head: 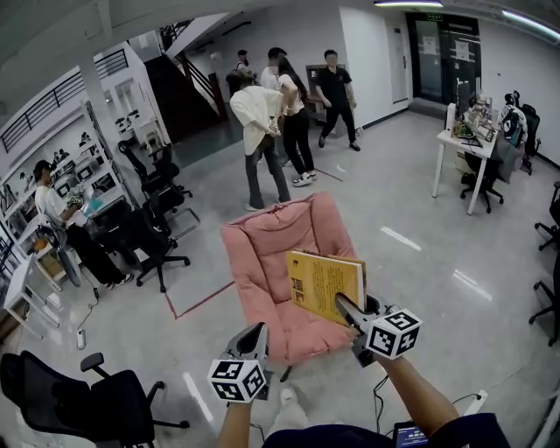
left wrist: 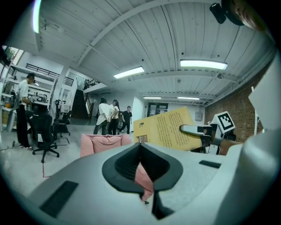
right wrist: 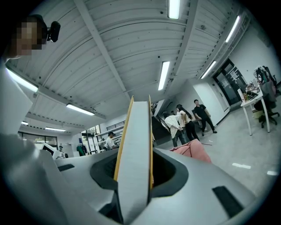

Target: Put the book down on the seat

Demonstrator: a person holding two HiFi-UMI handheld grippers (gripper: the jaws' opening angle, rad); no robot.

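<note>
While the right gripper point(head: 348, 308) clamps the yellow book point(head: 324, 282) by its lower corner, held tilted above the pink seat point(head: 262, 262) at frame centre, the book seems stiff, moderately light and smooth-covered, best pinched across its thickness, and the left gripper point(head: 255, 337) hangs closed on nothing.

We can read no word or number anywhere here. The yellow cover of the book point(head: 325, 282) carries a block of fine print and a few small dark marks, all too small to make out. The marker cube at our right point(head: 394, 333) and the one at our left point(head: 237, 380) show only black-and-white square patterns, no letters. A green sign point(head: 429, 16) above the far door is illegible.
</note>
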